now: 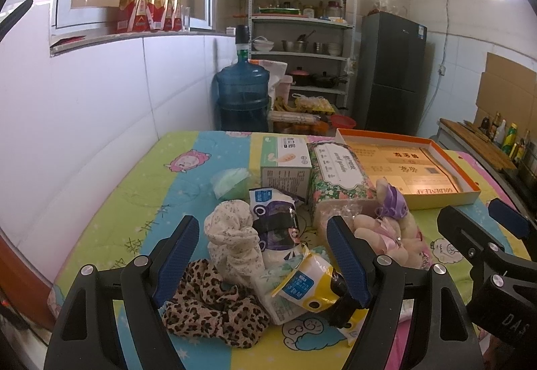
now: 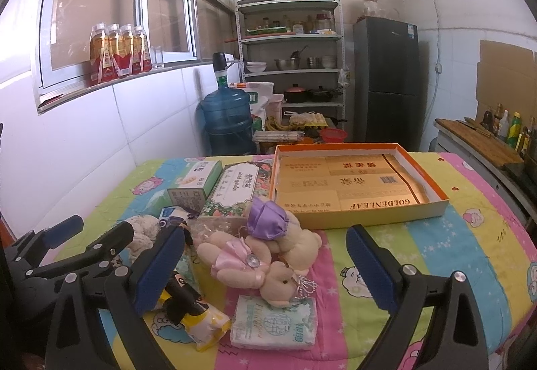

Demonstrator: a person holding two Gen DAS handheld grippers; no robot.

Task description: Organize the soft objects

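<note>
My left tongs (image 1: 268, 266): I am holding them wide apart over the near pile. They are gripping nothing. The yellow packet (image 1: 310, 289) and the rolled cream cloth (image 1: 231, 242) are lying between the blue pads (image 1: 178, 256), but I cannot tell if a pad is touching them.

My right tongs (image 2: 265, 266): I am holding these wide apart too, and they are carrying nothing. The teddy bears (image 2: 265, 256) with the purple hat (image 2: 266, 219) are sitting right between the fingers, so I think I am getting ready to pick them up first.

Soft things: they are all bunching together near the front edge of the table (image 2: 436, 242). The spotted hair band (image 1: 208, 306) is lying at the front left, touching the cream cloth. The tissue pack (image 2: 278, 323) is lying just in front of the bears.

Open box (image 2: 352, 183): it is waiting at the back right of the table, open side up. I think the soft things are going in there.

Other boxes: a flowery tissue box (image 2: 235, 192) and a small green box (image 2: 198, 183) are standing side by side at the back, left of the open box.

Table top: a bright blanket with cartoon sheep is covering it.

Room: it is a kitchen. A blue water jug (image 2: 228, 118), a shelf of pots (image 2: 292, 61) and a dark fridge (image 2: 386, 74) are standing behind the table. Drink bottles (image 2: 117, 51) are lining the window sill.
</note>
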